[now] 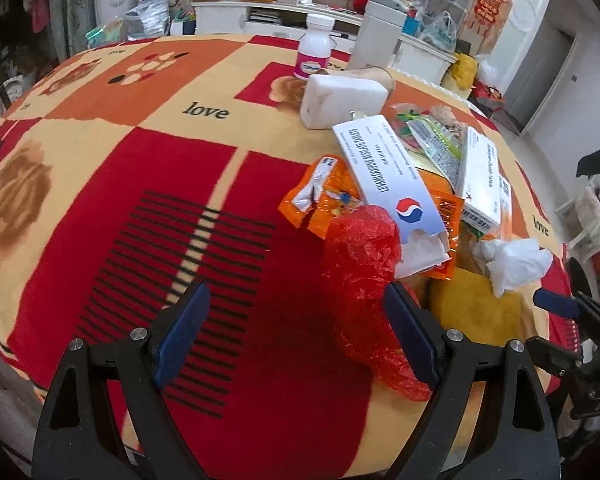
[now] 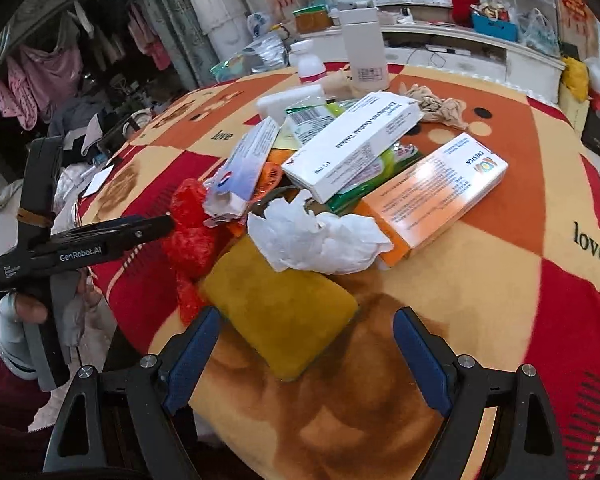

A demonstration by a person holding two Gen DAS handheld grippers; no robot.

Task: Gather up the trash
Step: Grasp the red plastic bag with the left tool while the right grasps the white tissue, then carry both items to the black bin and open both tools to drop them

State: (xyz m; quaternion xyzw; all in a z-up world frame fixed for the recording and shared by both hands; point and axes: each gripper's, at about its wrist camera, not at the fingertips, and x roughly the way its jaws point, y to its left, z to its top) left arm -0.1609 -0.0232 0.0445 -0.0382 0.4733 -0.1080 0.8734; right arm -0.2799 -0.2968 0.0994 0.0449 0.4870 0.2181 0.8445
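A trash pile lies on the table. In it are a crumpled red plastic bag (image 1: 364,264) (image 2: 190,220), a yellow sponge (image 2: 278,312) (image 1: 476,312), a crumpled white tissue (image 2: 320,236) (image 1: 516,260), an orange wrapper (image 1: 324,196) and several medicine boxes (image 1: 384,172) (image 2: 352,148). My left gripper (image 1: 300,336) is open, its right finger touching the red bag; from the right wrist it shows side-on (image 2: 156,224). My right gripper (image 2: 306,356) is open just in front of the sponge, apart from it.
A patterned red, orange and cream cloth covers the table (image 1: 140,168). A white pill bottle (image 1: 315,46), a white foam block (image 1: 342,98) and a tall white container (image 2: 362,46) stand at the far side. An orange box (image 2: 440,196) lies to the right. Cluttered shelves stand behind.
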